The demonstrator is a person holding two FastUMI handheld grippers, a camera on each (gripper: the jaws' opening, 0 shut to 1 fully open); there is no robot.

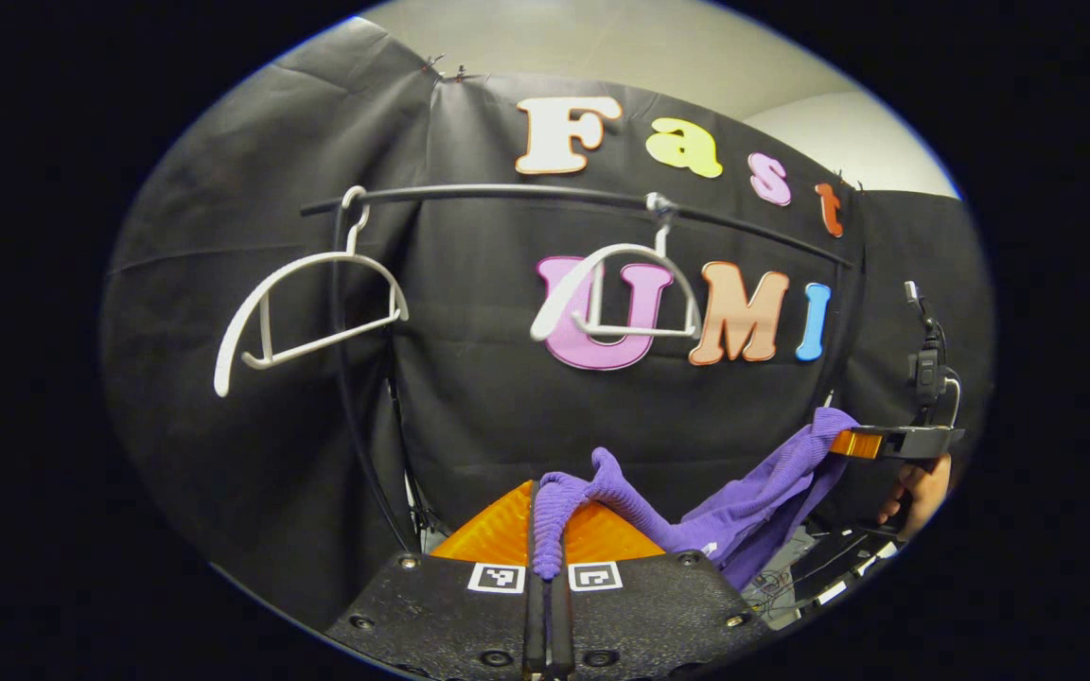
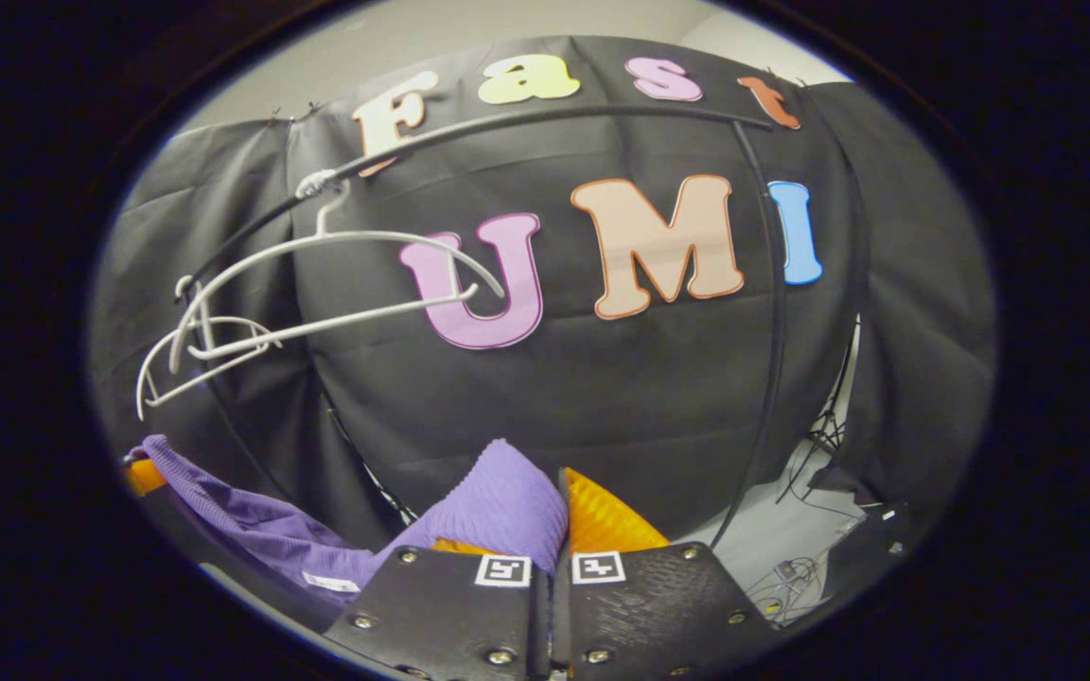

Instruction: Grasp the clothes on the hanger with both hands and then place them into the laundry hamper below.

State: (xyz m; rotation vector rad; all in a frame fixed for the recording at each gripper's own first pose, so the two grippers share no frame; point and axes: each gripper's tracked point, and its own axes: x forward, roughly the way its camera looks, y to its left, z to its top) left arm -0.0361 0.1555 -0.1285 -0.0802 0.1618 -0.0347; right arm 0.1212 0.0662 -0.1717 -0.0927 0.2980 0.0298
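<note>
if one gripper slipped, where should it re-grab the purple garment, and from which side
Judging by how it hangs, take the slack span of the purple garment sagging between the left gripper and right gripper, from above. That draped fold is free, bunched cloth the fingers can pinch.

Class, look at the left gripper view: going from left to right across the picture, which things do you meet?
Left white hanger → left tool, shut on the purple garment → right white hanger → right tool, gripping the garment's far end → the hand holding it.
</note>
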